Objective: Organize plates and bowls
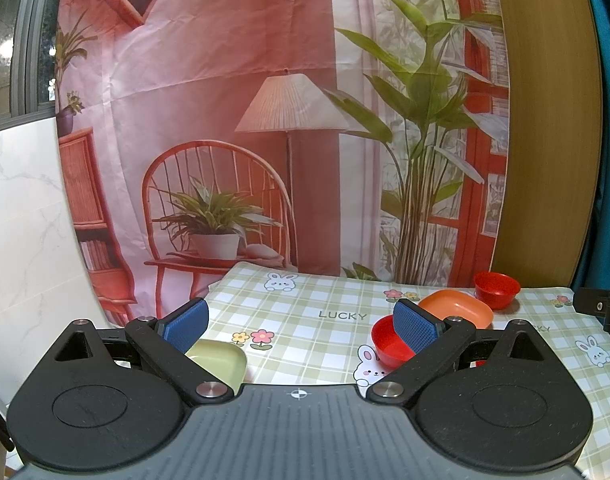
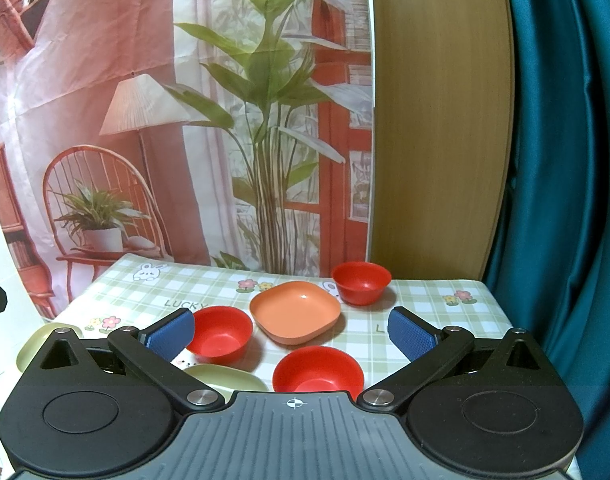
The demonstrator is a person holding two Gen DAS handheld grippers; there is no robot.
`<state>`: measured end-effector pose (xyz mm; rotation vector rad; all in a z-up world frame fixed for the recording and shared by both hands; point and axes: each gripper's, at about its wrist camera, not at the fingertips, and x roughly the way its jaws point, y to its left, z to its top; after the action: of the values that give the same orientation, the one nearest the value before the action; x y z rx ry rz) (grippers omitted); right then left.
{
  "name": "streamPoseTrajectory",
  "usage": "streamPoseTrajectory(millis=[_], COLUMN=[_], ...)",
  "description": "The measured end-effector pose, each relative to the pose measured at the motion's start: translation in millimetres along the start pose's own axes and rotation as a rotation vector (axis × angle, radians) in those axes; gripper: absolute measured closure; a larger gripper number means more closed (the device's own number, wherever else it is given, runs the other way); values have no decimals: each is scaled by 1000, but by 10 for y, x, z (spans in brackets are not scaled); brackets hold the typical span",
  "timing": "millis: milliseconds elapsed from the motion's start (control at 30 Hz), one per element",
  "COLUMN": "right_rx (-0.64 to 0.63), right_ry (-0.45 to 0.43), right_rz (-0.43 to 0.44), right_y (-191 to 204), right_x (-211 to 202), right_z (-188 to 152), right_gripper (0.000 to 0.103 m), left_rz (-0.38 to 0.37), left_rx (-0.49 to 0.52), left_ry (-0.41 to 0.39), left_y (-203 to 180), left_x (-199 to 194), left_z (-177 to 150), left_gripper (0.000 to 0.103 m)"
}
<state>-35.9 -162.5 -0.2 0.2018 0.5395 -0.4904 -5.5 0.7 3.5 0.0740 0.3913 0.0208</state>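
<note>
Both the left hand-held gripper (image 1: 301, 326) and right hand-held gripper (image 2: 291, 330) are spread, empty. Three red bowls (image 2: 317, 370) and an orange plate (image 2: 295, 310) sit apart on the surface (image 2: 425, 300); seemingly light, stiff plastic, best pinched at the rim.

Each tool (image 1: 301, 326) (image 2: 291, 330) has black arms, blue textured pads, silver screws, ribbed grey base.

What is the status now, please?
Both grippers, left and right, open and empty. Three red bowls, orange plate, two green plates all separate on table, nothing stacked. Nothing in the way.
</note>
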Motion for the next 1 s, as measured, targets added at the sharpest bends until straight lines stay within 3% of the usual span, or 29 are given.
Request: streamPoseTrajectory(millis=[667,1000], right_rx=[1,51], right_ry=[6,-81], right_rz=[11,81], right_y=[72,3], right_x=[36,224], right_z=[35,111], right_gripper=[0,0], left_rz=[-4,-15], left_rx=[-10,4], left_ry=[13,18], left_y=[-8,92], left_x=[46,281], left_z=[2,86], left_gripper=[3,3])
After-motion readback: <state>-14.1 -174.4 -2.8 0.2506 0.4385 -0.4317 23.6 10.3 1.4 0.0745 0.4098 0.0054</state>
